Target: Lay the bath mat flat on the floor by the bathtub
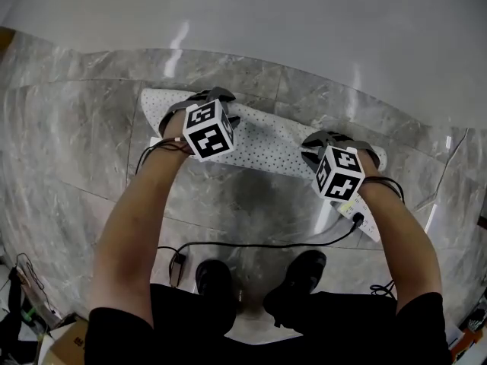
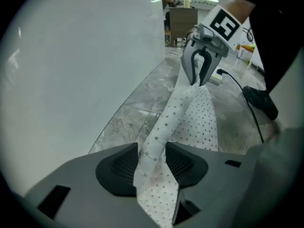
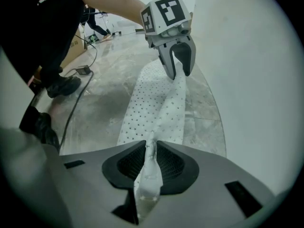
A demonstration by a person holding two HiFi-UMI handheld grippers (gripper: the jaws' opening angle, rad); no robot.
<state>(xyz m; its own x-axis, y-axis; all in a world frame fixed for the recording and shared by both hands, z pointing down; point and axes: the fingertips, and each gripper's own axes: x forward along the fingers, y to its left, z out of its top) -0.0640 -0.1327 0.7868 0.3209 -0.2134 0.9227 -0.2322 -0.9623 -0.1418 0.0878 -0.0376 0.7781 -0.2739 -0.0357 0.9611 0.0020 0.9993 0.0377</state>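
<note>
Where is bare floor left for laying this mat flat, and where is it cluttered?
Bare marble floor lies between the bath mat and the shoes, and left of the mat along the bathtub wall. It is crowded by the feet, where a black cable runs, and at the lower left, by a box.
</note>
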